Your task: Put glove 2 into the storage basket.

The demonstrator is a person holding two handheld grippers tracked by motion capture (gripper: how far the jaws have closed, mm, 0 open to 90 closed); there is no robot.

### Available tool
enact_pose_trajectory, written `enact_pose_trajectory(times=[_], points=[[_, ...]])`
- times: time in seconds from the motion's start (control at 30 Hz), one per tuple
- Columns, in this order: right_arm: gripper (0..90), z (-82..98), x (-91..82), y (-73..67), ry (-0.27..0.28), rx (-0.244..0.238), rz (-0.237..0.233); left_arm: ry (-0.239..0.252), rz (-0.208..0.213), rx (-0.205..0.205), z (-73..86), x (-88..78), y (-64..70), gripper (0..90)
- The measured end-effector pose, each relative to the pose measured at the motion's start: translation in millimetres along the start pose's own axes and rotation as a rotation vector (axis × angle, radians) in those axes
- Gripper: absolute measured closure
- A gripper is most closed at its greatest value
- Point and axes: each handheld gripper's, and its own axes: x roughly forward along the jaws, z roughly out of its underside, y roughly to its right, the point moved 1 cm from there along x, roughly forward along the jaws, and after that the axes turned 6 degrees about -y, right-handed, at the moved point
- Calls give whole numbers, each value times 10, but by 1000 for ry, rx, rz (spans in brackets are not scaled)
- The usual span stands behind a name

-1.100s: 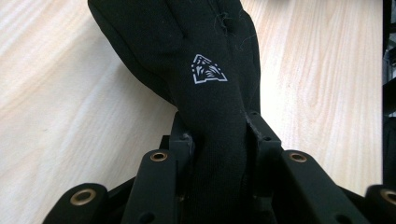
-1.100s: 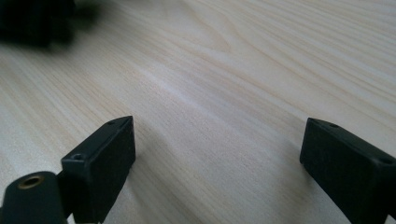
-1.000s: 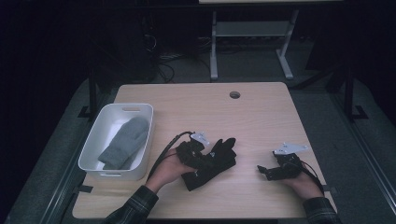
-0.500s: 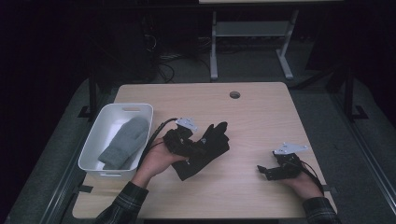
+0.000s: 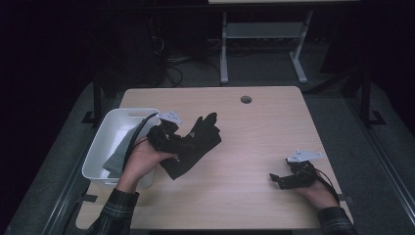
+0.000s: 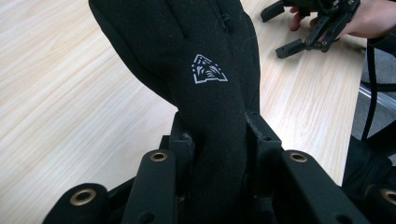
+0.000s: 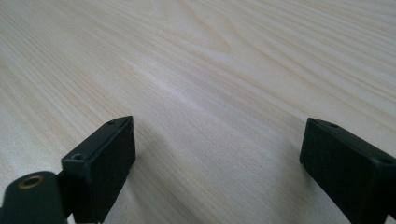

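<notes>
A black glove point(image 5: 198, 142) with a white triangular logo point(image 6: 208, 70) hangs above the wooden table point(image 5: 274, 127), just right of the white bin point(image 5: 98, 154). My left gripper point(image 5: 182, 145) is shut on it. In the left gripper view the gripper's point(image 6: 219, 133) jaws pinch the glove's cuff end and the fingers point away. Near the front right edge, my right gripper point(image 5: 275, 180) rests low on the table. It point(image 7: 219, 140) stands open over bare wood, with nothing between its jaws.
The white bin holds a folded grey cloth point(image 5: 113, 157) and stands at the table's left edge. A round cable hole point(image 5: 246, 99) sits near the far edge. Beyond the table are a dark floor and a metal stand point(image 5: 259, 44).
My left gripper has lifted the glove off the table and carried it left, towards the bin. The right gripper has stayed where it was.
</notes>
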Motion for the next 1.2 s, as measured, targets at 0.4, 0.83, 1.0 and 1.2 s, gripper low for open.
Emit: enact_pose_trajectory(times=[0.4, 0.83, 1.0, 1.2], points=[[103, 0, 0, 1, 0, -1, 0, 11, -61, -64, 162, -259, -203, 679], [103, 0, 0, 0, 0, 0, 0, 33, -126, -136, 361, -502, -425, 679], [103, 0, 0, 0, 0, 1, 0, 35, -162, -170, 464, -608, -520, 679], [103, 0, 0, -1, 0, 1, 0, 54, -198, -229, 624, -758, -651, 679]])
